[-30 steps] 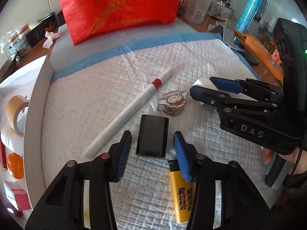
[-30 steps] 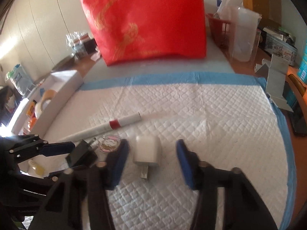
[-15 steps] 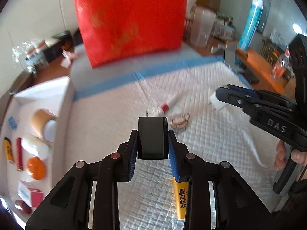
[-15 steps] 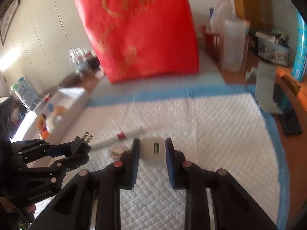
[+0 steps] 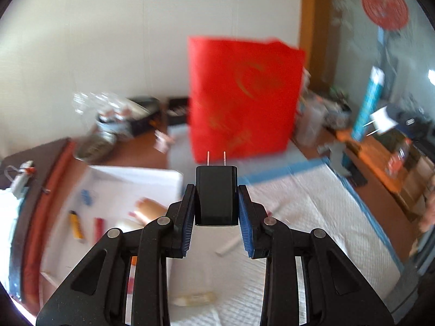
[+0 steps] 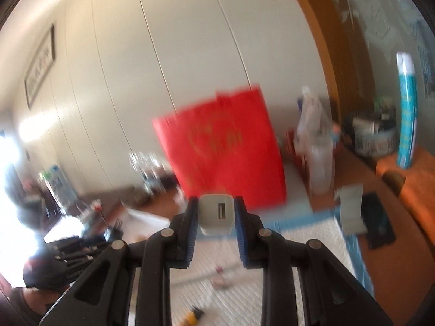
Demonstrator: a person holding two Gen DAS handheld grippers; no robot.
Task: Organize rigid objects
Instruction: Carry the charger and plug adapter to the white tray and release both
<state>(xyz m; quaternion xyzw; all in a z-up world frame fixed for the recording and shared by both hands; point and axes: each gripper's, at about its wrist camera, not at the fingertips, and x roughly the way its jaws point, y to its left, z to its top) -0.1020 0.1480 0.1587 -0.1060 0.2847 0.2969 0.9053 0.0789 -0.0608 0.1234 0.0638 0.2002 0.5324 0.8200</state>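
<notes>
My left gripper (image 5: 216,190) is shut on a black plug charger (image 5: 216,194), prongs pointing away, held high above the white quilted pad (image 5: 312,217). My right gripper (image 6: 216,206) is shut on a white plug charger (image 6: 216,214), its USB port facing the camera; the same charger (image 5: 382,119) shows small at the far right of the left wrist view. A white pen (image 5: 231,245) and a yellow lighter (image 6: 191,317) lie on the pad below. The white storage box (image 5: 130,179) sits at the left, holding a tape roll (image 5: 148,209), a yellow lighter (image 5: 76,224) and a red item (image 5: 99,226).
A tall red bag (image 5: 243,100) stands at the far end of the pad. Clutter lines the brown table at the back left and right, including a clear container (image 6: 320,168) and a blue-white tube (image 6: 406,111). The left gripper's body (image 6: 76,247) shows at lower left.
Both grippers closed on their chargers, black in the left and white in the right, and lifted them well off the pad. Both views tilted up toward the wall.
</notes>
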